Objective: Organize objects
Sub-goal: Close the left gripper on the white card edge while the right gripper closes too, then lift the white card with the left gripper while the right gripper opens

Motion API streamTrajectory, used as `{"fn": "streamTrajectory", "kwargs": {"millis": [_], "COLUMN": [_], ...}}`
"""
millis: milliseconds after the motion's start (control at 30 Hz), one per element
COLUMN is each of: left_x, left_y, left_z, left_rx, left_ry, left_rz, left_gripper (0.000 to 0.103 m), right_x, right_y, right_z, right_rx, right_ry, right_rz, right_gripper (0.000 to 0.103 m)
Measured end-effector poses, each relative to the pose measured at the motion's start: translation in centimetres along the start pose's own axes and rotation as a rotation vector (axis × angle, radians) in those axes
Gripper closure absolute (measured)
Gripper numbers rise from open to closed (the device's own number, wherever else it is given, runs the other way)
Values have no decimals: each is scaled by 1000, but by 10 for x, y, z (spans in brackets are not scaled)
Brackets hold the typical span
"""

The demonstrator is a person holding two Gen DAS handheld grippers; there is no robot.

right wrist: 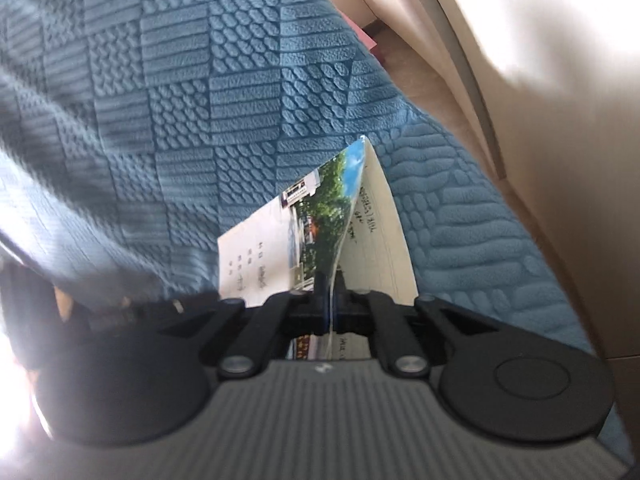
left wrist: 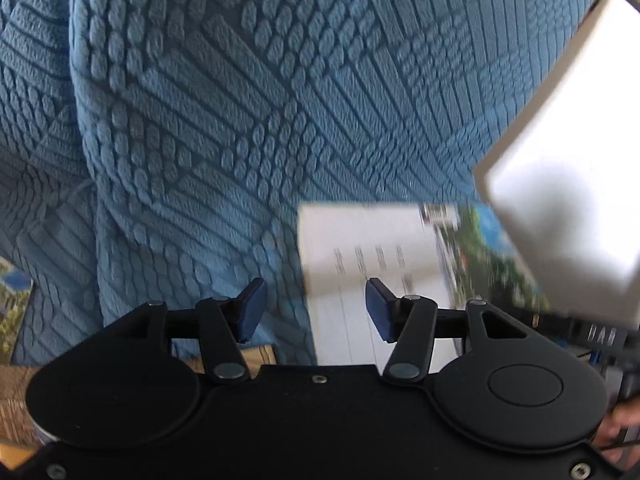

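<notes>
A thin booklet (right wrist: 256, 256) with a white cover and a strip of street photo lies on a blue textured blanket (right wrist: 200, 100). My right gripper (right wrist: 330, 312) is shut on the edge of its cover, which stands lifted so that a handwritten inner page (right wrist: 380, 220) shows. In the left wrist view the same booklet (left wrist: 360, 240) appears blurred, just beyond my left gripper (left wrist: 316, 310). That gripper is open, its blue pads (left wrist: 252, 308) wide apart and pressing on nothing. The right pad overlaps the booklet's left part. The grey body of the right gripper (left wrist: 560, 184) fills the upper right.
The blanket (left wrist: 240, 120) covers nearly all the surface. Another picture-covered booklet (left wrist: 12, 304) peeks in at the left edge, beside a woven brown surface (left wrist: 16, 396). A hand (left wrist: 624, 424) shows at lower right. A beige panel (right wrist: 560, 160) and a pink item (right wrist: 368, 42) border the blanket's right side.
</notes>
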State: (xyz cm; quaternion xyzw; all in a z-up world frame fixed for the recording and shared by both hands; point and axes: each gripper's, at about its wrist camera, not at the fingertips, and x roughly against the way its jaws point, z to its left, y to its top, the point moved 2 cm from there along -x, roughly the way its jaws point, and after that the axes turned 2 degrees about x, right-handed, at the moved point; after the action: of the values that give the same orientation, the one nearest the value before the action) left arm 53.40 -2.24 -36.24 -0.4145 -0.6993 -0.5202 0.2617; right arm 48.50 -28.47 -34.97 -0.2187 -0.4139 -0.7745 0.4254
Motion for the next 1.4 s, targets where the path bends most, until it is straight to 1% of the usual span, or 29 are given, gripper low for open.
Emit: {"fn": "streamTrajectory", "kwargs": {"millis": [133, 233, 367, 467, 567, 767, 833, 900, 933, 967, 1000, 1067, 1133, 1200, 1333, 1367, 1400], "left_x": [-5, -14, -22, -28, -36, -43, -40, -37, -33, -29, -25, -16, -8, 2, 8, 7, 6], "left_y": [15, 25, 32, 39, 44, 48, 48, 49, 50, 51, 54, 57, 61, 64, 67, 67, 66], "left_z": [3, 2, -5, -12, -13, -9, -8, -6, -3, 0, 5, 12, 17, 23, 28, 26, 23], "left_rx": [-9, -36, -103, -132, -135, -148, -143, -151, -150, -141, -127, -102, -88, -87, -90, -102, -128], "left_ry": [-18, -34, -53, -64, -82, -132, -137, -125, -129, -138, -151, -190, -247, -319, -473, -495, -495], "left_rz": [-7, 16, 31, 38, 57, 60, 65, 58, 55, 52, 47, 37, 24, 12, 42, 51, 53], "left_gripper": [49, 49, 49, 49, 51, 50, 54, 62, 64, 70, 77, 82, 83, 83, 84, 84, 84], "right_x": [2, -1, -3, -4, -6, -1, 0, 2, 2, 3, 3, 4, 5, 5, 6, 6, 6], "right_y": [-9, -15, -16, -16, -15, -16, -16, -16, -16, -16, -16, -16, -15, -16, -16, -16, -17], "right_z": [2, 5, 5, 5, 6, 4, 3, 2, 0, -2, -4, -8, -10, -9, -9, -10, -9], "right_rx": [78, 139, 152, 157, 153, 150, 146, 130, 115, 100, 84, 55, 45, 52, 49, 49, 49], "right_ry": [-77, -113, -113, -110, -103, -96, -92, -85, -79, -72, -65, -51, -46, -48, -47, -46, -45], "right_rz": [23, 36, 40, 40, 42, 42, 41, 40, 39, 38, 38, 38, 38, 37, 33, 34, 34], "right_gripper": [99, 99, 99, 99, 99, 99, 99, 99, 99, 99, 98, 98, 98, 97, 96, 96, 96]}}
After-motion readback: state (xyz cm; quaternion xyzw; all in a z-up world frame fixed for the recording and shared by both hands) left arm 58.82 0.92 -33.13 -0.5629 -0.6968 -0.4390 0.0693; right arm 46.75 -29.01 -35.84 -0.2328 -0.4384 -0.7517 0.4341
